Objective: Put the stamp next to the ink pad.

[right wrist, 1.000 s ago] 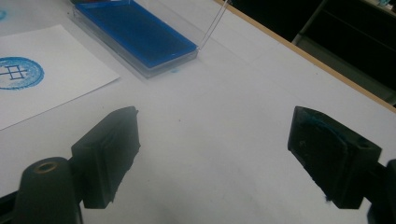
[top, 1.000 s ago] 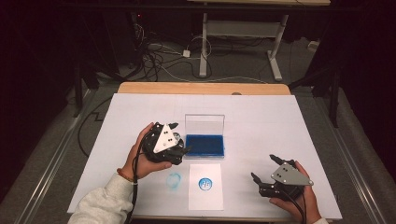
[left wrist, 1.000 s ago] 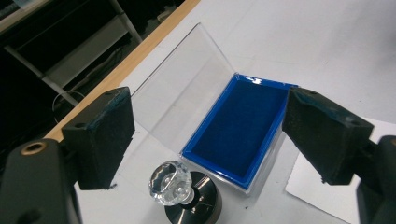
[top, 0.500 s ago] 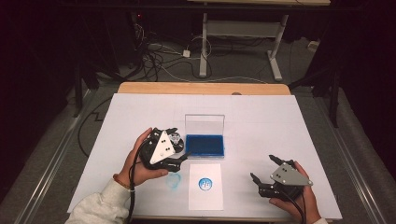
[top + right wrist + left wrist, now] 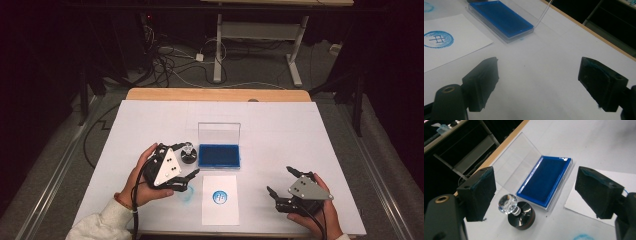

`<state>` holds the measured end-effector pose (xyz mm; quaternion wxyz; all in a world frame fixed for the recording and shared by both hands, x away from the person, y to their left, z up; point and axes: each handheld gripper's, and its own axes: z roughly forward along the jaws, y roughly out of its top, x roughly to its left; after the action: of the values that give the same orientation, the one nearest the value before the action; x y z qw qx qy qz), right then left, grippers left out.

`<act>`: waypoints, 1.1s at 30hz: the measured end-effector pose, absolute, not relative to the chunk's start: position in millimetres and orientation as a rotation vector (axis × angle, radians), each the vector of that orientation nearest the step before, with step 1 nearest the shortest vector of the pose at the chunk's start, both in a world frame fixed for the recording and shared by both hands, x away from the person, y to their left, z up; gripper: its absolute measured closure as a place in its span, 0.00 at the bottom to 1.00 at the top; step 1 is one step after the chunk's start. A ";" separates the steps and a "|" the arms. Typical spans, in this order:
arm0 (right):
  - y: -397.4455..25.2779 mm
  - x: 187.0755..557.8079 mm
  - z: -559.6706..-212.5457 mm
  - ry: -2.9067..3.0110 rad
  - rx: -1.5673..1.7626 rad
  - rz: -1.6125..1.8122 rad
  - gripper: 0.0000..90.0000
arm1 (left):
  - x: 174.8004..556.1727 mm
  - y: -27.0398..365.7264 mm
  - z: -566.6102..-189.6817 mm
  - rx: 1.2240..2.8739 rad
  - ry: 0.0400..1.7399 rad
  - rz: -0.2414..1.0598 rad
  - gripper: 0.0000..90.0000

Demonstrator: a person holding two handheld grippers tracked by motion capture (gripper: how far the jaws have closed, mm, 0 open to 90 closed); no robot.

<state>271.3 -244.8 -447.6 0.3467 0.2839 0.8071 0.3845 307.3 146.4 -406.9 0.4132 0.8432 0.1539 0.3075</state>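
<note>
Table point(image 5: 280, 120): white-covered top with a bare wooden strip along the far edge. On it, near the middle, an open ink pad point(image 5: 219, 155) with blue felt and a clear lid standing upright; just to its left, apart from it, a black round stamp point(image 5: 188, 154) with a clear faceted knob. Nearer the person, a white sheet of paper point(image 5: 220, 207) bearing a round blue stamp print point(image 5: 220, 197); left of the sheet, a blue ink smudge point(image 5: 186, 196) on the tabletop.

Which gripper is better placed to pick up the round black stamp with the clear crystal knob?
Left. The left gripper is open right beside the stamp, whose knob sits near its jaw in the left gripper view. The right gripper is open well off to the side, across the stamped white paper.
</note>
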 end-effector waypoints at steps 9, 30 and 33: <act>-243.3 271.3 -448.5 2.097 0.737 0.997 0.19 | 299.5 158.7 -416.8 2.140 0.413 0.789 0.19; -241.3 271.3 -450.4 2.106 0.736 0.988 0.19 | 286.0 192.6 -442.9 2.149 0.515 0.840 0.19; -241.6 271.7 -450.4 2.106 0.737 0.989 0.19 | 284.1 196.1 -447.9 2.154 0.532 0.835 0.19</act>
<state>271.7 -241.6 -450.4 0.3433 0.2838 0.8104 0.3806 284.1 196.1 -447.9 0.3761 0.8418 0.2081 0.3264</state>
